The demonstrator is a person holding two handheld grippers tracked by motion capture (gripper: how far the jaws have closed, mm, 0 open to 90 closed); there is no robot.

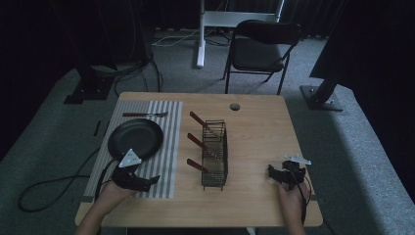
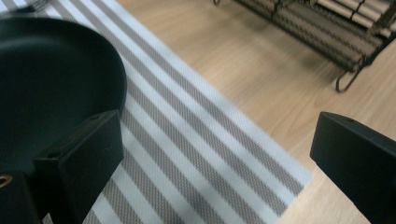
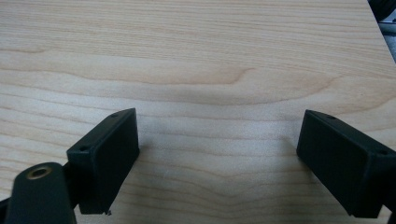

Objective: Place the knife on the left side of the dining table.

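At 7 o'clock the left gripper rests on the striped placemat, jaws apart. At 4 o'clock the right gripper lies on the bench, jaws apart. Farther, a black frying pan, a wire rack with three wooden-handled utensils, and a fork at 11 o'clock.

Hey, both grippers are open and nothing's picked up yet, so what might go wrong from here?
The left gripper sits beside the black pan on the striped mat; a sweep could nudge the pan or drag the mat. The utensil handles lean out of the wire rack, so reaching past may snag them and tip it.
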